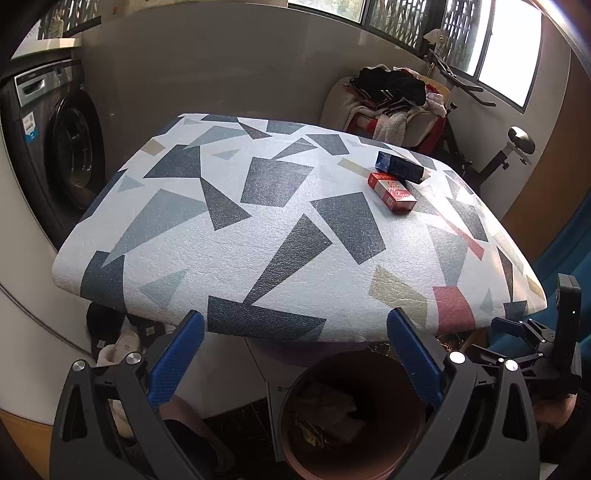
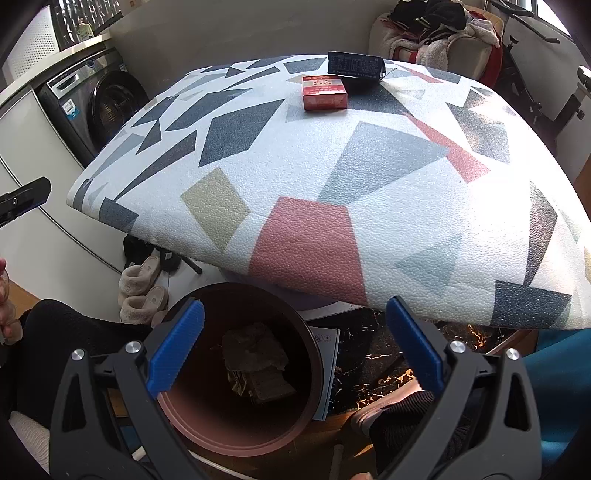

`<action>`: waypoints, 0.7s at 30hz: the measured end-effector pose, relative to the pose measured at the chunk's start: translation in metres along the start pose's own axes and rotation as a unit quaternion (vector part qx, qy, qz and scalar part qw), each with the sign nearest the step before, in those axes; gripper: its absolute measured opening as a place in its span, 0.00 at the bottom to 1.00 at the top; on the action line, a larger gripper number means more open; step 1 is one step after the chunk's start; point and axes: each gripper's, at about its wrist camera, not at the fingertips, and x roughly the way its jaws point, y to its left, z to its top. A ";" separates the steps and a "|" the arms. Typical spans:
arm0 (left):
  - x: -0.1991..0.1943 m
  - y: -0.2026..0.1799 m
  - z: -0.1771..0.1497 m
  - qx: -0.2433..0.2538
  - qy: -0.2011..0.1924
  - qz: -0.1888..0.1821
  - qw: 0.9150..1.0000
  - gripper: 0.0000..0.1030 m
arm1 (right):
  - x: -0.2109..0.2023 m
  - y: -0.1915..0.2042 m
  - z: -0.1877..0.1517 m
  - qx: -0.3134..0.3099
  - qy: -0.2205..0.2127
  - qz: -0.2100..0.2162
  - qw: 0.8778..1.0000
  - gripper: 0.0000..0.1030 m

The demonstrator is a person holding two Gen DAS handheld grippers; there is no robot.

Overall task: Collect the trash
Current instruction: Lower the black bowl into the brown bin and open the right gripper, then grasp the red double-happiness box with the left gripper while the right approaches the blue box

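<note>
A red box and a dark blue box lie together at the far side of a table with a geometric-patterned cover. A brown round bin stands on the floor below the table's near edge, with crumpled paper trash inside. My left gripper is open and empty above the bin. My right gripper is open and empty, just over the bin's right rim. The right gripper also shows in the left wrist view.
A washing machine stands at the left. A chair piled with clothes and an exercise bike stand behind the table. Slippers lie on the floor left of the bin. A person's shoe is at the bin's right.
</note>
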 end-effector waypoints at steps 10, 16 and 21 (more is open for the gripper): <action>0.030 -0.024 0.033 0.021 0.017 -0.022 0.999 0.94 | -0.008 -0.037 0.033 0.007 -0.039 -0.036 0.999 0.94; 0.083 -0.059 0.074 0.013 0.054 -0.055 0.997 0.94 | -0.012 -0.071 0.059 0.038 -0.063 -0.049 0.996 0.94; 0.141 -0.103 0.120 -0.003 0.079 -0.085 0.993 0.94 | -0.014 -0.102 0.078 0.061 -0.080 -0.057 0.993 0.94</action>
